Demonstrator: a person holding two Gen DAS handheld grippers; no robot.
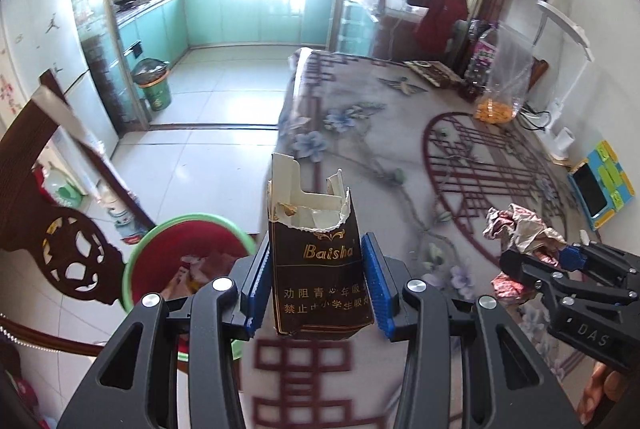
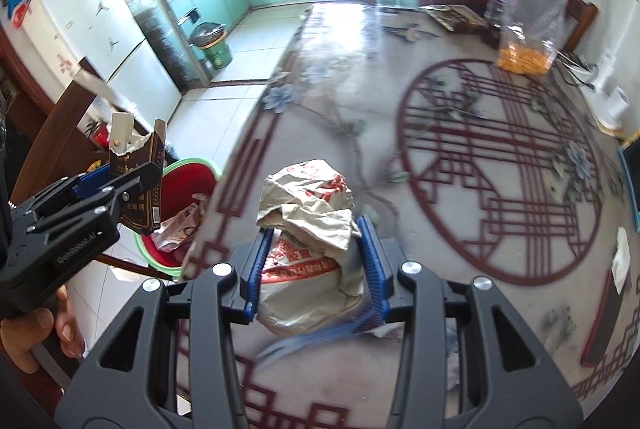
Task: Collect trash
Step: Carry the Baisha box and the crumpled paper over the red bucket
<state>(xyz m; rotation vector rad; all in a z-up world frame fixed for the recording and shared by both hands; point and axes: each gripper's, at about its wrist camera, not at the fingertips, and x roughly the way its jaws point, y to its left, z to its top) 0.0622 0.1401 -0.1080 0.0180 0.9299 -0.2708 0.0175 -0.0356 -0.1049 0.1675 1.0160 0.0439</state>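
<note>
- Landmark: the bin [image 1: 160, 249], a red basket with a green rim, standing on the floor just beside the table [image 1: 400, 157] edge. All places below are given relative to it.
- Left gripper [image 1: 318, 283]: clenched on the torn cigarette pack [image 1: 316, 253], which stands upright between the blue pads. In the left wrist view the pack is to the right of the bin, over the table edge, not yet above the opening.
- Right gripper [image 2: 316, 261]: clenched on the crumpled wrapper [image 2: 308, 229], held over the table, farther from the bin than the pack.
- Bin contents: scraps [image 2: 176, 229] already lie inside; the rest of the opening looks free.
- Step in hand, as judged: carry both pieces to the bin and drop them.
- Bring the pack fully over the bin opening before loosening the grip; a release over the rim may tip it onto the floor.
- Empty one gripper at a time, left first, since it is nearer; the two grippers would crowd the opening.
- Keep both grips firm during travel; the wrapper is springy and may slip.
- Avoid the carved chair [image 1: 76, 261] just beside the bin.
</note>
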